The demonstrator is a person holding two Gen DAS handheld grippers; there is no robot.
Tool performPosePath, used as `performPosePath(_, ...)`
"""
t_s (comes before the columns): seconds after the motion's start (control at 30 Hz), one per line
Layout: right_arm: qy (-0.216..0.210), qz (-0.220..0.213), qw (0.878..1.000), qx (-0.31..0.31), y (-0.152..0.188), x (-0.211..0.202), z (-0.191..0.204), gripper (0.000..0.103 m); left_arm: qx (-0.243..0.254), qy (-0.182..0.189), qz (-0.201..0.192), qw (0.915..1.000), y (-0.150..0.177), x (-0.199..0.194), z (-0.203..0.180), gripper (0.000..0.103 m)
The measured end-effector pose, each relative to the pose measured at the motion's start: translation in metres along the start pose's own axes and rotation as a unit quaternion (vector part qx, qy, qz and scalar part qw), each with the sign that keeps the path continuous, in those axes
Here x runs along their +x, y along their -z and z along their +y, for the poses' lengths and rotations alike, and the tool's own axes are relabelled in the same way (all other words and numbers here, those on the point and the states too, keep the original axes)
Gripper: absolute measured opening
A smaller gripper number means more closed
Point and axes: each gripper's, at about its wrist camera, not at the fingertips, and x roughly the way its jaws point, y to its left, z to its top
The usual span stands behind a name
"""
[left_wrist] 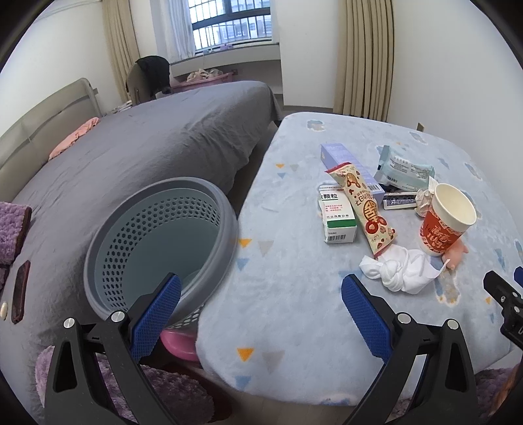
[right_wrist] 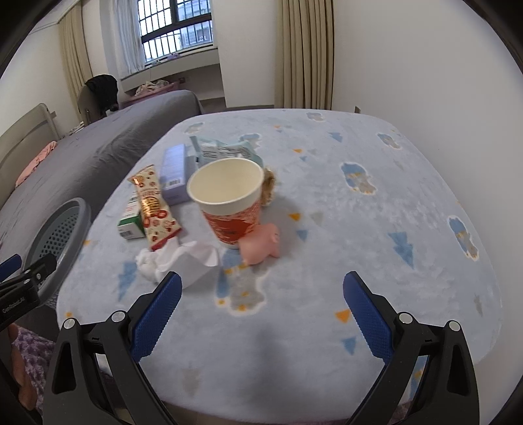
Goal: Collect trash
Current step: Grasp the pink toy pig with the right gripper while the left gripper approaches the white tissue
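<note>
A grey bed (left_wrist: 147, 137) fills the left, with a pink cloth (left_wrist: 73, 137) near its headboard (left_wrist: 39, 117). Beyond it a dark chair (left_wrist: 152, 76) stands below the window (left_wrist: 228, 23). Beige curtains (left_wrist: 366, 59) hang at the far wall.
</note>
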Motion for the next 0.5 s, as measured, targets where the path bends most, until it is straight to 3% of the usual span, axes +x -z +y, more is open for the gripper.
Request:
performPosePath(0.33, -0.002, 0.055, 0.998, -0.029, -0.015, 0.059, -0.006, 0.094, 0.021, 0.020, 0.015, 0.9995, -0.003, 0.024, -0.032, 0.097)
performPosePath(0.5, 0.004, 0.061, 0.997, -0.044, -0.023, 0.079, -0.006, 0.094, 0.024, 0.030, 0.023, 0.9990, -0.004, 0.033, -0.042, 0.097)
